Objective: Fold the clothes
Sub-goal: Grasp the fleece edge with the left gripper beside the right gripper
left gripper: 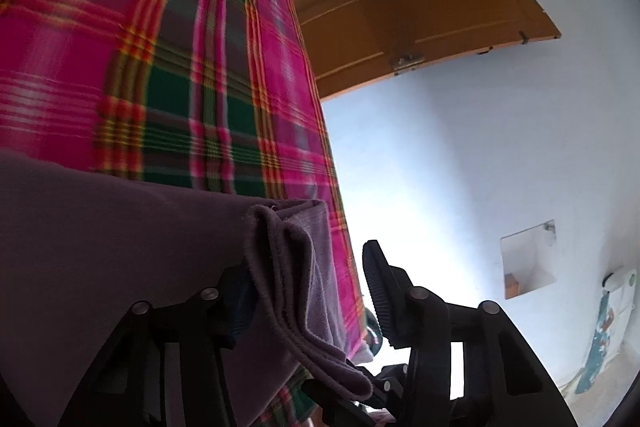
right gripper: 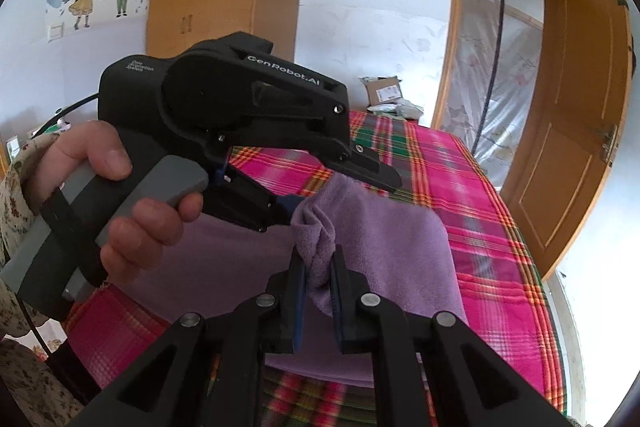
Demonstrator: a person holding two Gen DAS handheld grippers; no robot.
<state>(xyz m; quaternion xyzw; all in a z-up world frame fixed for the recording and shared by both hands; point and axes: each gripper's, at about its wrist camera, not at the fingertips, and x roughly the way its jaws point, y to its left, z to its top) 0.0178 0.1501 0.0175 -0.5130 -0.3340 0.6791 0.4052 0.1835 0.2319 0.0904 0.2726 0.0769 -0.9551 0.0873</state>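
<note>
Purple fleece garment on plaid bedspread, bunched at its 12 o'clock end. Soft, light, floppy; grips well, slumps without support. Right gripper clamped on a gathered fold. Left gripper jaws stand apart around a bunched edge, seemingly unpinched. Best taken at hems or corners.

A purple fleece garment lies partly folded on the plaid bed, one edge bunched upward.
</note>
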